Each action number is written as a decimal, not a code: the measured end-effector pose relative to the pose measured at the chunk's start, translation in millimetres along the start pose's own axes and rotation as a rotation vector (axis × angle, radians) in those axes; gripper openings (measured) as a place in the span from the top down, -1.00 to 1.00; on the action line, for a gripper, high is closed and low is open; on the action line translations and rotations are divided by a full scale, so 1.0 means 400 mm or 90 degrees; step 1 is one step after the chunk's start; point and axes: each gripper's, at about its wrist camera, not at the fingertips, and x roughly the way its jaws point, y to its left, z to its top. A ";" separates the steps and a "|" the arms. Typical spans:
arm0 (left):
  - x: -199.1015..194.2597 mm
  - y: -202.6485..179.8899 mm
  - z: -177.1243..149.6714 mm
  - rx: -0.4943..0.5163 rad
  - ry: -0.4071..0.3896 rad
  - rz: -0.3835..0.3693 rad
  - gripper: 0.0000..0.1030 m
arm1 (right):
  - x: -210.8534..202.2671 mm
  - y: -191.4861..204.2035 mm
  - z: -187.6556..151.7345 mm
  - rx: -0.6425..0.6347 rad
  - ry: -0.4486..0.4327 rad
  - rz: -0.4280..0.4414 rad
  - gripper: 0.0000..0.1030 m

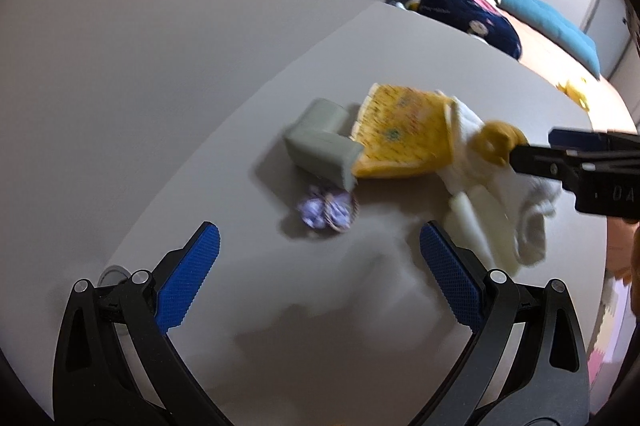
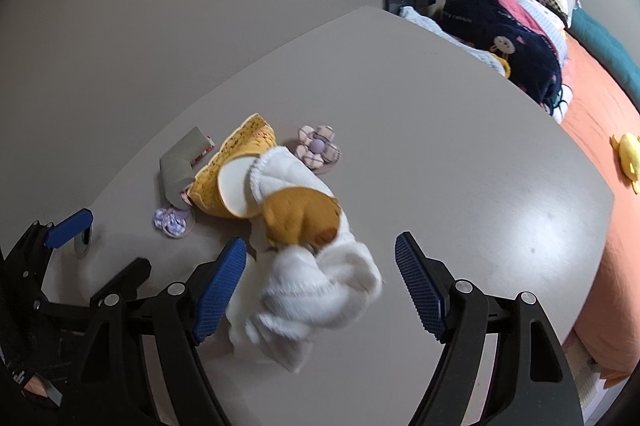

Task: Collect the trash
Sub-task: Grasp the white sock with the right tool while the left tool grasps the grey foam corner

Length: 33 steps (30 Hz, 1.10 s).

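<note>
On the grey table (image 2: 460,154) the trash sits in a heap: a white cloth (image 2: 316,290) lies between the spread, empty fingers of the right gripper (image 2: 320,290), seemingly untouched. The left gripper (image 1: 320,266), also released, hovers near a purple wrapper (image 1: 326,212), just short of it.
</note>
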 end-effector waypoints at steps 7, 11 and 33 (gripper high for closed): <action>0.021 0.022 0.047 -0.019 -0.006 0.010 -0.88 | 0.034 0.009 0.025 0.001 0.006 0.005 -0.37; 0.046 0.018 0.079 -0.019 -0.002 0.011 -0.88 | 0.059 0.002 0.030 0.012 0.032 0.032 0.03; 0.209 0.023 0.151 -0.073 0.080 -0.007 -0.25 | 0.011 -0.079 0.053 0.050 -0.014 0.048 0.11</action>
